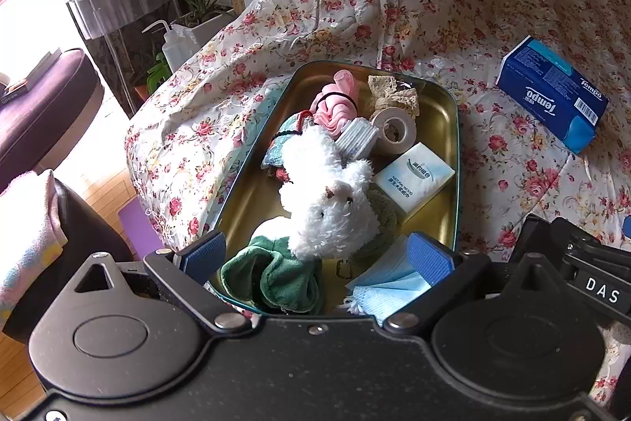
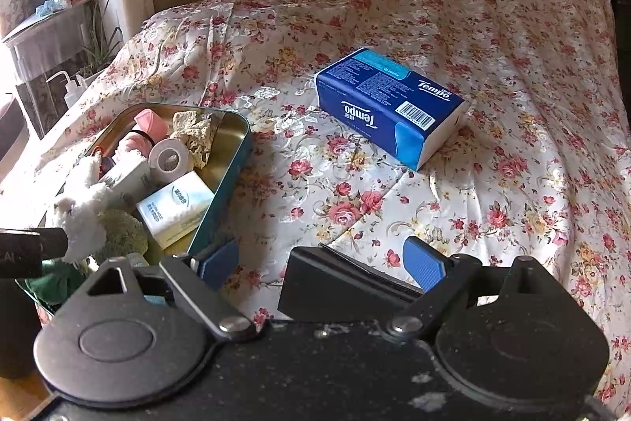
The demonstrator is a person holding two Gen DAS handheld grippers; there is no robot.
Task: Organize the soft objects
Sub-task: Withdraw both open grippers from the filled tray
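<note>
On the floral bedspread [image 2: 493, 73], near its left edge, sits the metal tin [image 1: 441, 113] packed w/ soft stuff. My left gripper [image 1: 315, 255] hangs right over the tin's near end, jaws spread wide, nothing pinched; its blue pads [image 1: 430, 257] flank the white plush toy [image 1: 327, 200], which lies just ahead of and between them, not touching as far as I can tell. Green cloth [image 1: 272, 275] lies by the left pad, blue face masks [image 1: 390, 287] under the right one. Farther back in the tin: white tissue pack [image 1: 414, 178], tape roll [image 1: 394, 131], pink cloth [image 1: 339, 101], lace piece [image 1: 390, 91].

My right gripper [image 2: 323, 263] is also wide open, empty, over bare bedspread just right of the tin's near right corner. Blue Tempo tissue pack [image 2: 390, 105] lies well ahead of it, toward the middle of the bedspread, apart from the tin. A black block [image 2: 335, 287] sits btwn the right gripper's jaws, close to the camera; can't tell what it is.
</note>
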